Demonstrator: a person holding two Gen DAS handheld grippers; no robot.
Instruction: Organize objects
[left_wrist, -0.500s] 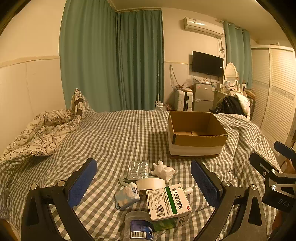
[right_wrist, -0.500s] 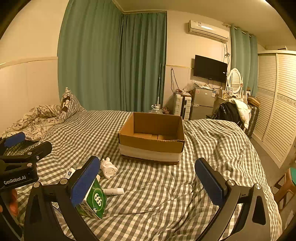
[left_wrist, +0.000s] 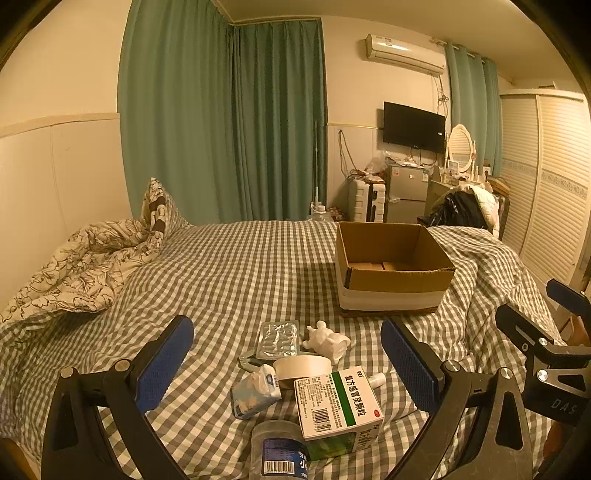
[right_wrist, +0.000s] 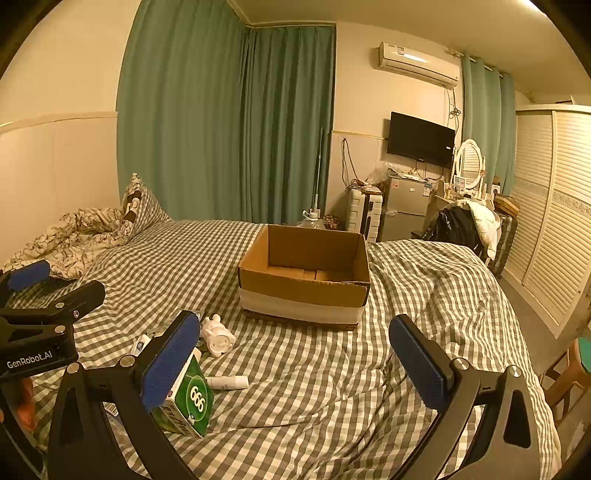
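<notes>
An open cardboard box (left_wrist: 393, 275) stands on the checked bed; it also shows in the right wrist view (right_wrist: 304, 284). In front of it lies a pile: a green-and-white medicine box (left_wrist: 338, 404), a tape roll (left_wrist: 302, 368), a white figurine (left_wrist: 327, 341), a blister pack (left_wrist: 279, 338), a tissue packet (left_wrist: 255, 395) and a clear bottle (left_wrist: 279, 452). My left gripper (left_wrist: 286, 365) is open above the pile. My right gripper (right_wrist: 295, 363) is open and empty over bare bedding, right of the medicine box (right_wrist: 186, 402), a small white tube (right_wrist: 227, 382) and the figurine (right_wrist: 218, 336).
A crumpled floral quilt (left_wrist: 77, 266) and a pillow lie at the bed's left. Green curtains, a fridge (left_wrist: 406, 192), a wall TV and a louvred wardrobe (right_wrist: 554, 206) stand beyond the bed. The bed drops off at the right edge.
</notes>
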